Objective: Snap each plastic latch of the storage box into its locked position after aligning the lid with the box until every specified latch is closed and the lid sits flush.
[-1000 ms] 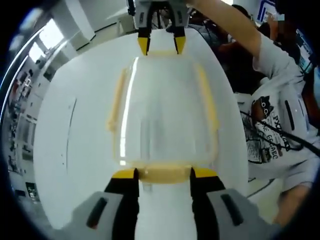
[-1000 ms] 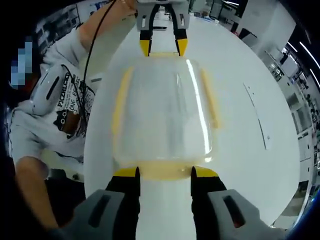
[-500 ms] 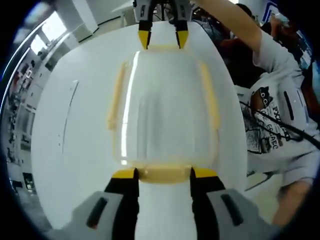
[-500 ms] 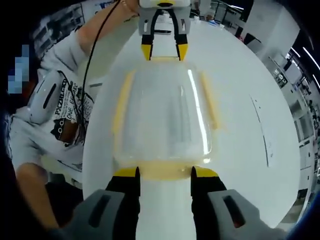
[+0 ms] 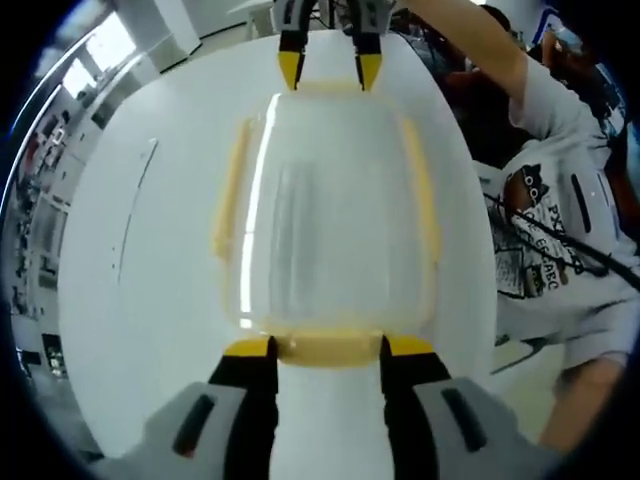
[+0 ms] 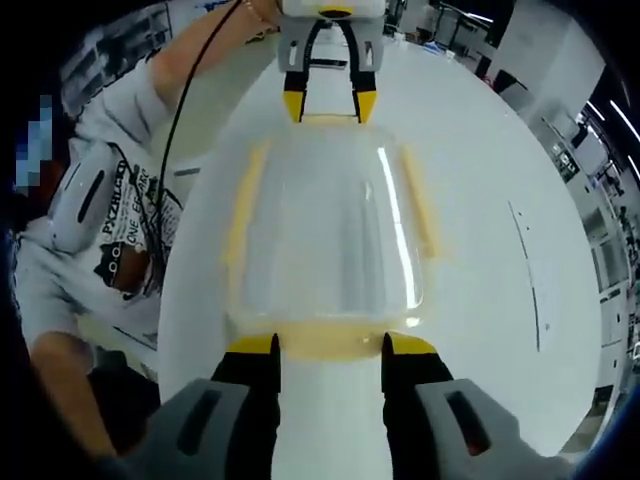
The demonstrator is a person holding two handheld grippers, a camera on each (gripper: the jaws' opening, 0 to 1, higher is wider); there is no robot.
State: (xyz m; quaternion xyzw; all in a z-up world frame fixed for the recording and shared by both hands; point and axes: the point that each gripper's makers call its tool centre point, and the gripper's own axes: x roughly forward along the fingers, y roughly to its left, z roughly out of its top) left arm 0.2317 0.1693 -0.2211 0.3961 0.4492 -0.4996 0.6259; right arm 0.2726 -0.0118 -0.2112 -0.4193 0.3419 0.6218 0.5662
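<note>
Clear plastic, the storage box (image 5: pixel 330 220) sits mid-table (image 5: pixel 130 330). Its near end latch (image 5: pixel 328 347) is bracketed by the spread left gripper (image 5: pixel 328 346), the far latch (image 6: pixel 328 345) by the spread right gripper (image 6: pixel 328 345). Both latches are best pressed squarely inward together, the lid kept flush.

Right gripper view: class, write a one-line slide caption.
Two grippers face each other across a clear storage box with yellow latches on a white table.
</note>
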